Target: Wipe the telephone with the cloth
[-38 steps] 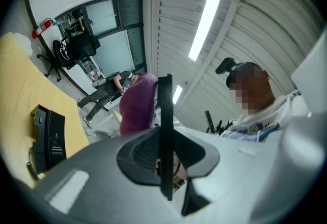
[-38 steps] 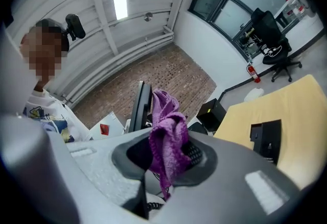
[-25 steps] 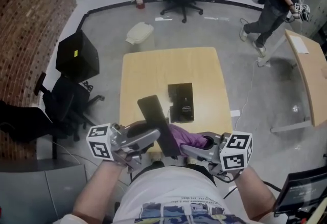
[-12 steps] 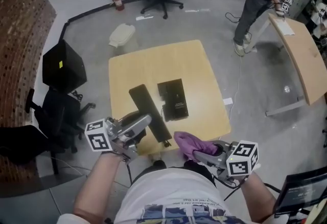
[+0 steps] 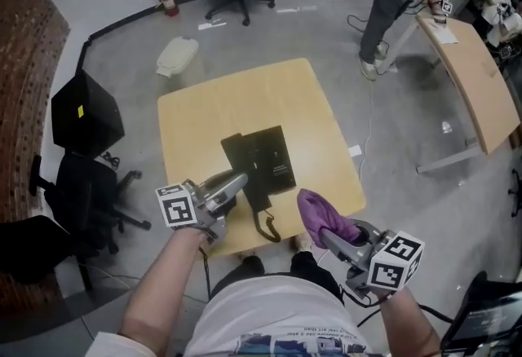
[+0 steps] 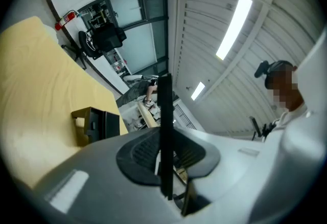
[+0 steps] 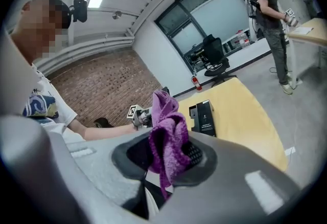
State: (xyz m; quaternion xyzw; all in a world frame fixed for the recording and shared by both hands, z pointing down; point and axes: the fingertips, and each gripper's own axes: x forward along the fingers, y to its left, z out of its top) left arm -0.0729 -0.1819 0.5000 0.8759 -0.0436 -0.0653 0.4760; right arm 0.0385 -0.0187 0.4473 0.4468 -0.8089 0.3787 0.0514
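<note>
Left fingers [image 5: 229, 184] have lowered handset [image 5: 238, 164] to telephone [image 5: 277, 155].

Brick wall [image 5: 20, 46], grey concrete floor [image 5: 261, 41]

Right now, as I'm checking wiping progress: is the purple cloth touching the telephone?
No: the cloth, pinched in the right tongs, hangs by the front edge of the table, apart from the telephone.
</note>
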